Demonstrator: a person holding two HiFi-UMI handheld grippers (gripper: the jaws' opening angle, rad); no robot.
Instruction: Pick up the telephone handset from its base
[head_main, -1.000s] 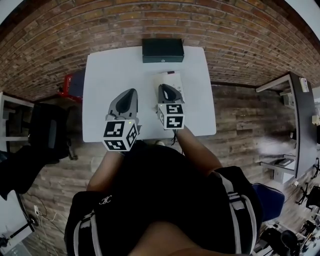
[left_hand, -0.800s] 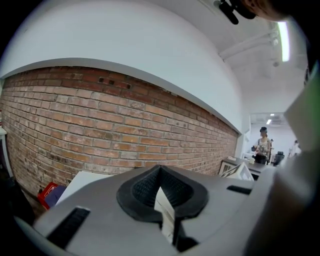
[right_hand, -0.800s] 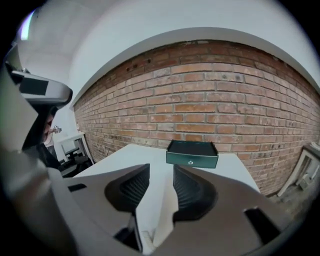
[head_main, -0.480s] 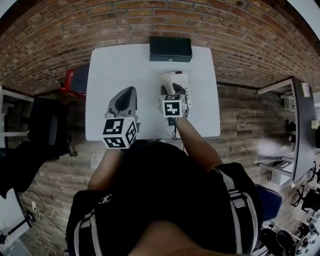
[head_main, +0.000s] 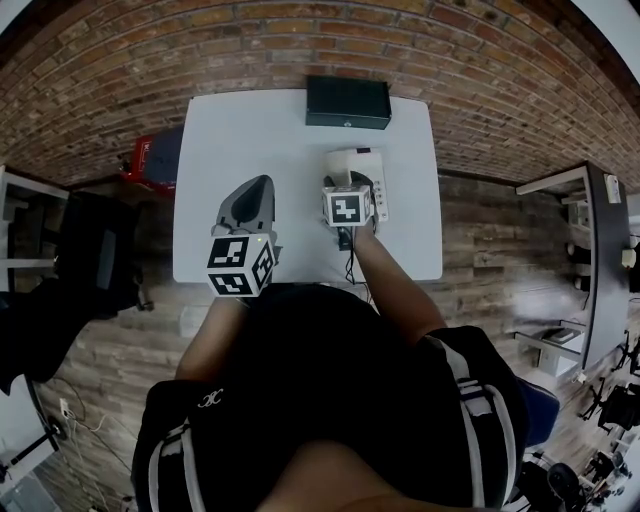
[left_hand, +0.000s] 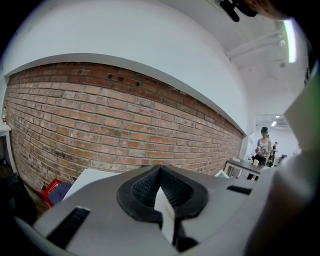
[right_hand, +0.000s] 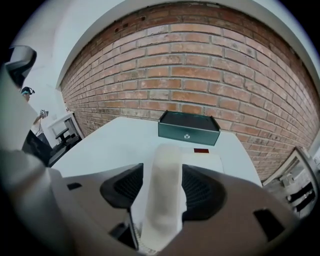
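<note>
A white telephone base sits on the white table, right of the middle. My right gripper points steeply down over the phone's left side. In the right gripper view the pale handset lies lengthwise between the jaws of my right gripper, which are opening; the pads do not seem to press on it. The base shows just beyond. My left gripper hovers over bare table to the left, shut and holding nothing; its tips meet.
A dark green box stands at the table's far edge against the brick wall. A black cord hangs off the near edge. A red object sits left of the table. A desk stands at the right.
My right gripper has dropped down and forward onto the telephone, so its marker cube now covers the phone's left side. The left gripper has shifted only slightly.
</note>
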